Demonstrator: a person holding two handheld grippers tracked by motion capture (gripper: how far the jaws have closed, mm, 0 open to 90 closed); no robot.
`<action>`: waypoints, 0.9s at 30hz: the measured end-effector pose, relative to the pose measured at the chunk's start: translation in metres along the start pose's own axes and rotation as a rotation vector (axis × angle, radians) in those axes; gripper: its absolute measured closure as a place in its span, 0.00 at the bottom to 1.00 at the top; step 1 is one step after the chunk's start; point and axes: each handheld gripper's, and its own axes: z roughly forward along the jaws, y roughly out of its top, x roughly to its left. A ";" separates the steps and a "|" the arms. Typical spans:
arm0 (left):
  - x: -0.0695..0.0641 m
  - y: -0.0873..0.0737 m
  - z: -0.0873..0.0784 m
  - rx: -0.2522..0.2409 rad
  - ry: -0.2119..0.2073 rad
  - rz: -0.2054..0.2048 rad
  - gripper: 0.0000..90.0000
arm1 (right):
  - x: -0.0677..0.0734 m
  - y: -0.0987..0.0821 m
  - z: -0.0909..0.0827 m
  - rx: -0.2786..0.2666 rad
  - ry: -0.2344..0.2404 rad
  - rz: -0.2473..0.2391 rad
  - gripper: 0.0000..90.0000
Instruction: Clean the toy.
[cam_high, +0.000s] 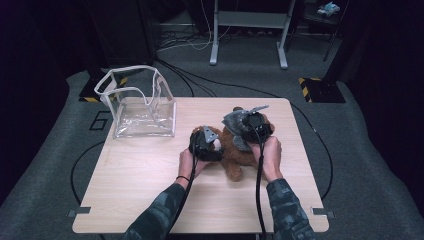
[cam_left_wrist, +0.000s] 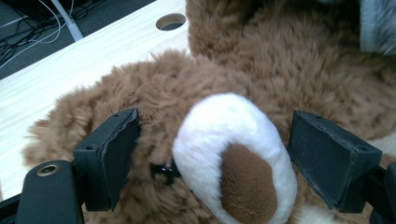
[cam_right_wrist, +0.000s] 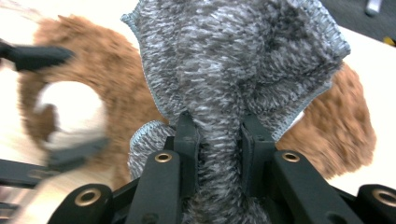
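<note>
Holding the grey knitted cloth (cam_right_wrist: 233, 60) tight, my right claw (cam_right_wrist: 218, 135) has its two black jaws squeezed on a bunched-up fold of it. The rest of the cloth spreads out above the jaws like a fluffy fan. Behind the cloth and to both sides of my right claw lies the brown teddy bear (cam_high: 235, 150), flat on the wooden table (cam_high: 140, 175).

My left claw (cam_left_wrist: 210, 154) is down at the bear's face. Its jaws stand wide apart, one on each side of the bear's white snout (cam_left_wrist: 233, 154) (the brown nose sits right between them). The left jaw is tucked against the fur by a small dark eye. The right jaw is just beside the snout, and I cannot tell if it touches. Nothing is being pinched there.

From the high view, my left claw (cam_high: 205, 145) is just beside my right claw (cam_high: 255, 127), with the bear under both. Far off to the left of my left claw stands a clear plastic bag (cam_high: 142, 102) on the table corner, its top open.
</note>
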 end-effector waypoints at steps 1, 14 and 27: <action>-0.002 -0.003 0.000 -0.004 0.008 0.012 0.20 | 0.005 0.003 -0.001 -0.004 0.007 -0.014 0.80; -0.009 -0.019 -0.002 -0.025 0.030 0.039 0.21 | 0.047 0.014 0.039 0.112 -0.017 -0.141 0.81; -0.009 -0.020 -0.001 -0.033 0.027 0.032 0.21 | 0.000 0.016 0.021 0.084 -0.113 -0.013 0.81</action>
